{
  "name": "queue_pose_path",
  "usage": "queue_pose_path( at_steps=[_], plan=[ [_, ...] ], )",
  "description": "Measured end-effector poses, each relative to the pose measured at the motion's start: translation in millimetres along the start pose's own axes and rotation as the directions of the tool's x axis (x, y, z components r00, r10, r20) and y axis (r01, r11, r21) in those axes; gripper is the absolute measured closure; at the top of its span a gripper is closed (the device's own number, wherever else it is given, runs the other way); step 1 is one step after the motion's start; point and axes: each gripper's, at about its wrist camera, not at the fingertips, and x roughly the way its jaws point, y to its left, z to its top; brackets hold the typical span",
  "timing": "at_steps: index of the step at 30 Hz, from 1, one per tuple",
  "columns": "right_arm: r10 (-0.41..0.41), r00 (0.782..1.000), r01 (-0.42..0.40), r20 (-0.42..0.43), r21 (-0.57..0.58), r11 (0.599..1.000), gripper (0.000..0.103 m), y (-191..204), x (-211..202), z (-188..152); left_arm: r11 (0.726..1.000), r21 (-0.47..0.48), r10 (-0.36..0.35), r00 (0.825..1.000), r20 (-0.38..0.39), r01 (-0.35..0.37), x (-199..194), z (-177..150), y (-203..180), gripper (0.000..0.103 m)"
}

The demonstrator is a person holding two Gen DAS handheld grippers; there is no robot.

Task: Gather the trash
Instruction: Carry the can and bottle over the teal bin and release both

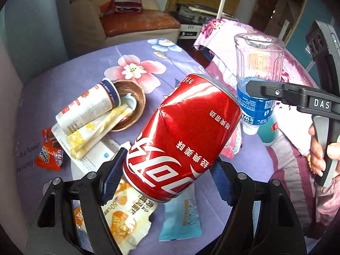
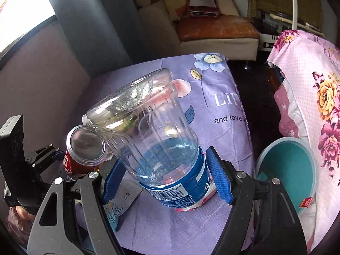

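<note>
Blue ribbed pads of the left gripper (image 1: pixel 165 182) are pinching a dented red aluminium cola can (image 1: pixel 180 140), which is hanging tilted in the air above the lilac flowered cloth (image 1: pixel 89 68) of the table. Beside it, the right gripper (image 2: pixel 167 180) is clamping a clear plastic bottle with a blue label (image 2: pixel 161 148) around its labelled lower part, its base pointing away from the camera. Under the can, a torn yellow snack wrapper (image 1: pixel 125 218) and a pale blue sachet (image 1: pixel 180 221) are lying flat on the cloth. Farther back, a white paper cup (image 1: pixel 89 106) is leaning on its side into a brown wooden bowl (image 1: pixel 136 104), with an orange wrapper (image 1: pixel 50 155) near the edge. To the right of the table, a teal bin (image 2: pixel 291 165) is standing open beside a pink flowered sheet (image 2: pixel 314 80).
</note>
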Motion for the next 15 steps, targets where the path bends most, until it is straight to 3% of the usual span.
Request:
queue_pose_path(
  at_steps=[9, 15],
  plan=[
    [-0.09, 0.993, 0.074, 0.079, 0.184, 0.98, 0.033, -94.6, -44.2, -34.0, 0.993, 0.091, -0.067, 0.995, -0.071, 0.073, 45.5, 29.2, -85.5, 0.027],
    [-0.153, 0.985, 0.119, 0.084, 0.317, 0.941, 0.033, -164.3, -56.7, -59.8, 0.984, 0.145, -0.081, 0.989, -0.126, 0.099, 81.6, 45.3, -139.6, 0.027]
  ],
)
